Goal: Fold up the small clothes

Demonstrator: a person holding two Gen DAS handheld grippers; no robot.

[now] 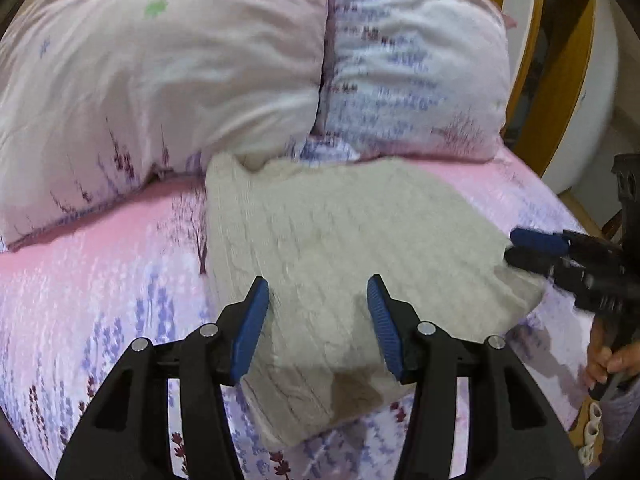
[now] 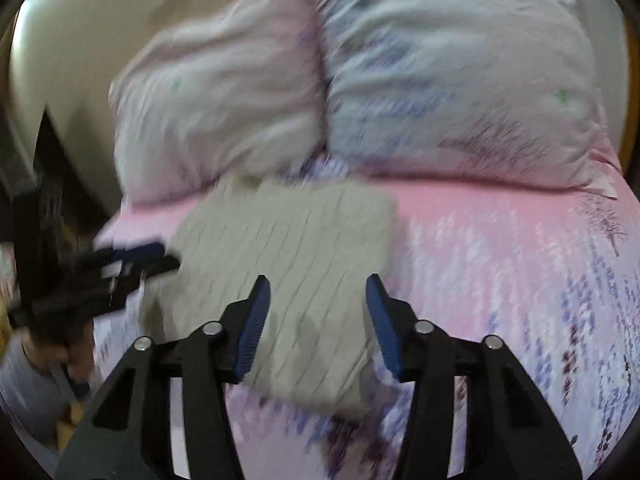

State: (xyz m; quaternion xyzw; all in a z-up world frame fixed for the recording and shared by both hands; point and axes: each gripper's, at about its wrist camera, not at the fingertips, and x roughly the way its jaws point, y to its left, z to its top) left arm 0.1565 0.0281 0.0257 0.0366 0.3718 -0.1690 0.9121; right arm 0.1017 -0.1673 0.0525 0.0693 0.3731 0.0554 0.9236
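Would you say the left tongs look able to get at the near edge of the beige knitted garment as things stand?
Probably yes: the left tongs are open right above the beige knitted garment, with nothing between them. The right tongs sit off at its far side, clear of that edge.

The left claw [image 1: 318,320] gapes above a folded beige knit garment [image 1: 340,248] on the pink floral bedsheet [image 1: 100,264].

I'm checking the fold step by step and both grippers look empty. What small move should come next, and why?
Probably lower the left gripper onto the near edge of the beige knit garment and close on it. Both grippers are open and hold nothing; the right gripper hovers over the same piece. It lies on the pink bedsheet as a rough rectangle, seemingly partly folded. Blur hides finer detail.
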